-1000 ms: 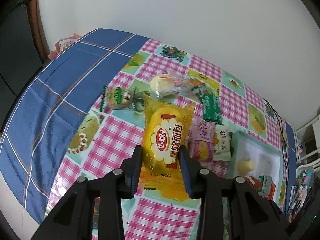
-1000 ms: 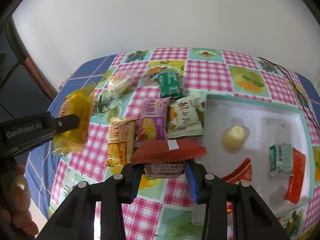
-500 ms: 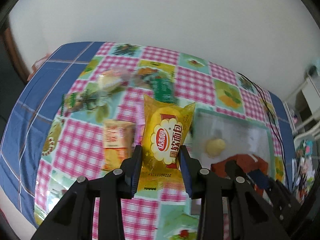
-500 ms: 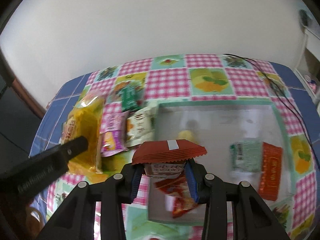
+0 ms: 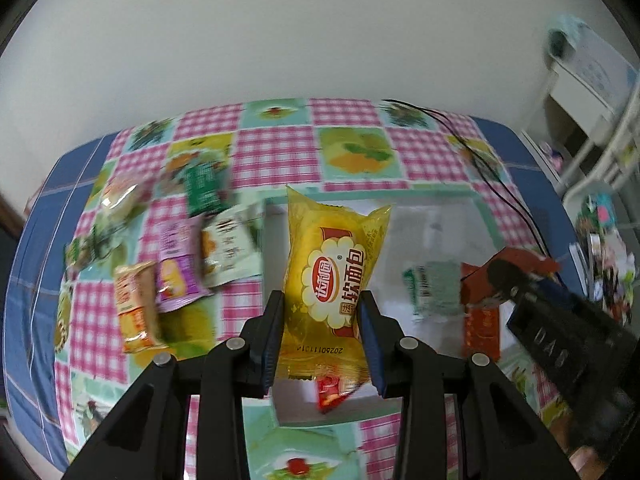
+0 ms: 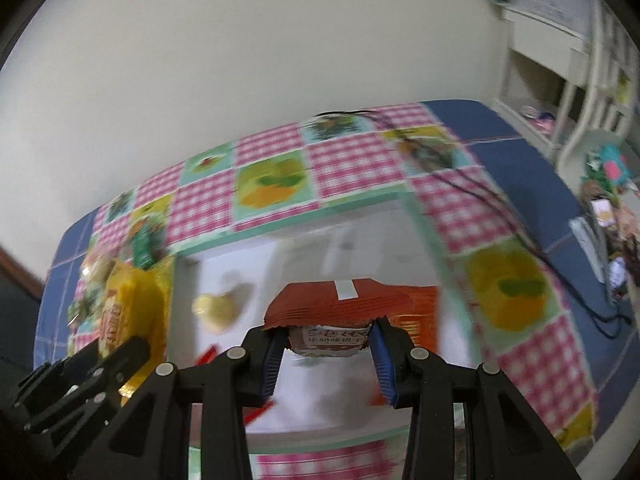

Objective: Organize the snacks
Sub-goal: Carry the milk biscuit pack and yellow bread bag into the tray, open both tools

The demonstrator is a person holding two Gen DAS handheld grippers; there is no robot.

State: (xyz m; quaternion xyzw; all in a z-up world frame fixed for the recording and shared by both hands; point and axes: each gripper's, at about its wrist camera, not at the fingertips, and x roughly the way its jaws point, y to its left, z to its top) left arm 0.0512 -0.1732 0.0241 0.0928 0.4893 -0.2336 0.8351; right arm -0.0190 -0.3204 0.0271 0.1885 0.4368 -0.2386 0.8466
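Both loads have swung from above the loose snacks to above the white tray [image 5: 486, 216] at frame centre. My left tool [image 5: 320, 332] clamps the yellow bread pack [image 5: 332, 272], my right tool [image 6: 326, 344] the red biscuit pack [image 6: 344, 304]; releasing them comes next.

The loose snack packets [image 5: 188, 256] left of the white tray [image 5: 486, 216] are smeared by motion, their print unreadable. The yellow bread packet [image 5: 334, 280] hides the tray's middle and most of a red wrapper [image 5: 332, 394] under it. The green packet [image 5: 434, 288] inside the tray is too blurred to read. In the right wrist view the red-brown biscuit packet [image 6: 344, 312] covers the tray floor behind it, and the shelf clutter [image 6: 604, 184] at the right edge is blurred and cut off
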